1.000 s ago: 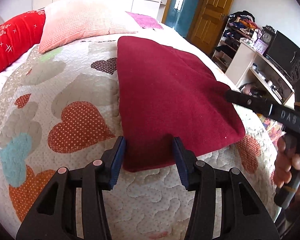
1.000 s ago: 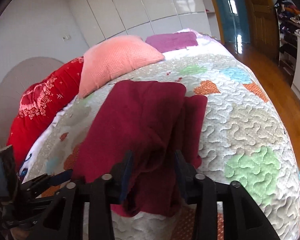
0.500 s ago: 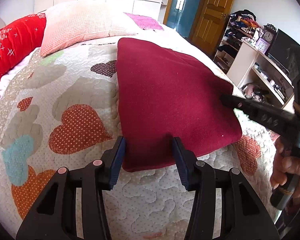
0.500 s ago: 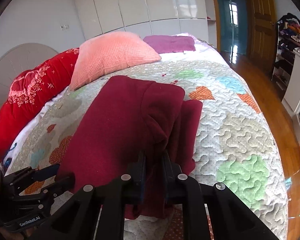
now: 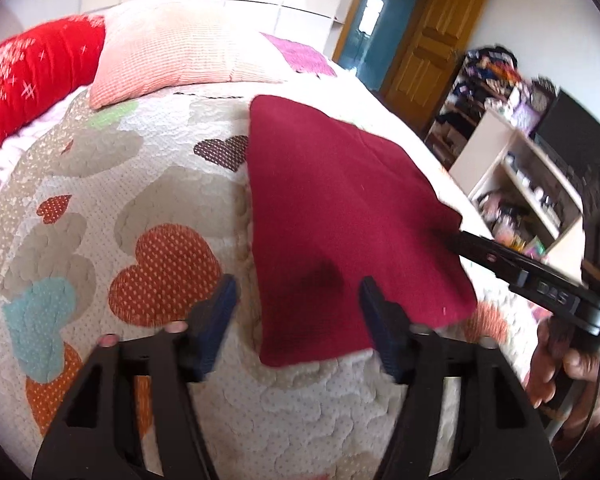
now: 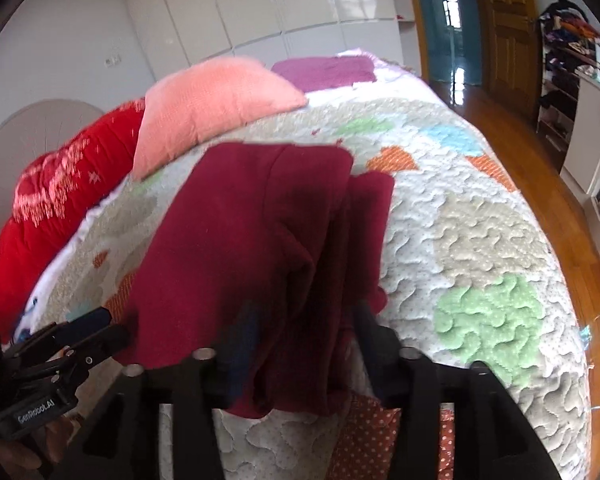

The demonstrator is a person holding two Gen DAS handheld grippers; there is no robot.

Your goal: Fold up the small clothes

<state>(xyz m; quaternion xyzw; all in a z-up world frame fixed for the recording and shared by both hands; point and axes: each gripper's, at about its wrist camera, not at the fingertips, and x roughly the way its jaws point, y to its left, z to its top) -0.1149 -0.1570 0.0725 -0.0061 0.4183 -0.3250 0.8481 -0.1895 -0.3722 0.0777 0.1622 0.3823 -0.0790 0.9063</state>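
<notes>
A dark red garment (image 5: 340,216) lies folded on the quilted bed; it also shows in the right wrist view (image 6: 268,240). My left gripper (image 5: 296,312) is open, its fingers either side of the garment's near left corner, just above the quilt. My right gripper (image 6: 304,332) is open, its fingers spread around the garment's bunched near edge; it also shows in the left wrist view (image 5: 500,256) at the garment's right edge. The left gripper shows in the right wrist view (image 6: 84,324) at the garment's left corner.
The heart-patterned quilt (image 5: 120,208) covers the bed. A pink pillow (image 5: 180,56), a red cushion (image 5: 32,76) and a purple cloth (image 5: 300,54) lie at the head. A white shelf unit (image 5: 520,184) and wooden doors (image 5: 432,40) stand to the right.
My right gripper was shut on the garment's near edge half a second ago and has now opened. My left gripper has opened wider and shifted slightly left.
</notes>
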